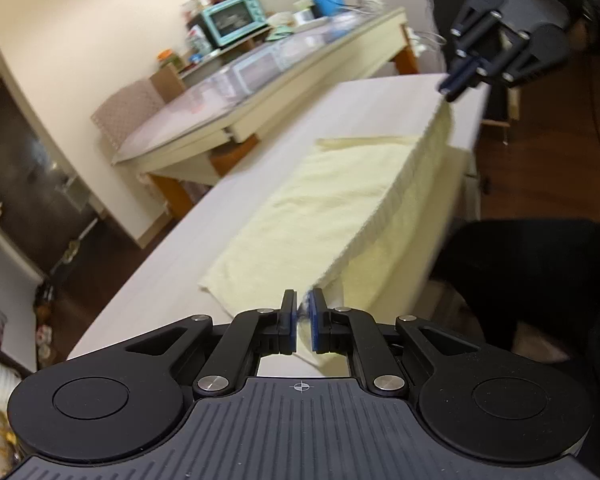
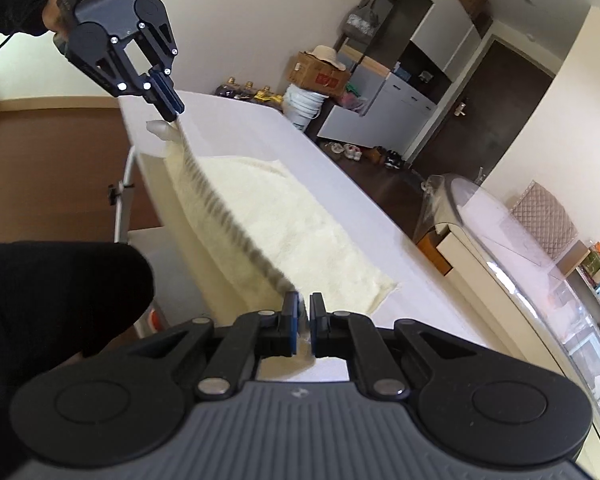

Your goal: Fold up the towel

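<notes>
Plainly, the wide white tabletop (image 1: 188, 248) carries the soft, nubbly pale-yellow towel (image 1: 320, 208), its near edge lifted taut above the front rim. Each hand-held gripper, left (image 1: 299, 312) and right (image 2: 303, 312), is pinched nearly closed on a ribbed corner; uneven pulling could slip one thin corner free, skewing the fold.
</notes>
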A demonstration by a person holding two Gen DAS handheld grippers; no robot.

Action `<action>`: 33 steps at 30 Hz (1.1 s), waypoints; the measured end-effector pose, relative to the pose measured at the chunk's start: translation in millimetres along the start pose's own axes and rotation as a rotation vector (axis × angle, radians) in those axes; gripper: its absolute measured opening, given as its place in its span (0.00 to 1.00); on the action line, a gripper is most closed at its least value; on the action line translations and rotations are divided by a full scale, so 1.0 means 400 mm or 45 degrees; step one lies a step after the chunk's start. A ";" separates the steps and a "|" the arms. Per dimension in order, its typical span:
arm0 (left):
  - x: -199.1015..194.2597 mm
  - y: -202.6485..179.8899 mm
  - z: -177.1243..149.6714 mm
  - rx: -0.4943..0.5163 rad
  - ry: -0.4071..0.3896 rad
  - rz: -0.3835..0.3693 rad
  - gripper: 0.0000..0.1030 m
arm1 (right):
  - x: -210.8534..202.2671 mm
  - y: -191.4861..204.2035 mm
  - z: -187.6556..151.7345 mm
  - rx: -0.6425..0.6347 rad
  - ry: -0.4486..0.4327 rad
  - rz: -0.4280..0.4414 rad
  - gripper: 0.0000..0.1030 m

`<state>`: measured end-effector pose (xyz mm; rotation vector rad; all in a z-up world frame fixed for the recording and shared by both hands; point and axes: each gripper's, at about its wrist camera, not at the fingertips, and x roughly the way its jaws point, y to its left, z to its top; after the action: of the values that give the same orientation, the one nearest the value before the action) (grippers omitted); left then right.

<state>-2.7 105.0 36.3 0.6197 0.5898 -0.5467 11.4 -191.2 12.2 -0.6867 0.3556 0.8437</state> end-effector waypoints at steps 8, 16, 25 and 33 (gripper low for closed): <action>0.124 0.128 0.049 -0.124 0.057 -0.007 0.06 | 0.112 -0.127 0.032 0.062 0.021 0.029 0.07; 0.227 0.259 0.076 -0.217 0.105 -0.006 0.06 | 0.251 -0.248 0.060 0.160 0.074 0.069 0.07; 0.329 0.309 0.051 -0.277 0.155 -0.026 0.06 | 0.375 -0.307 0.019 0.274 0.166 0.109 0.07; 0.363 0.293 0.023 -0.274 0.208 0.037 0.12 | 0.405 -0.321 -0.008 0.361 0.208 0.124 0.18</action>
<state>175.7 137.2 -8.5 0.4708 0.7810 -0.4010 212.8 -162.7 -25.0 -0.4774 0.6470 0.8117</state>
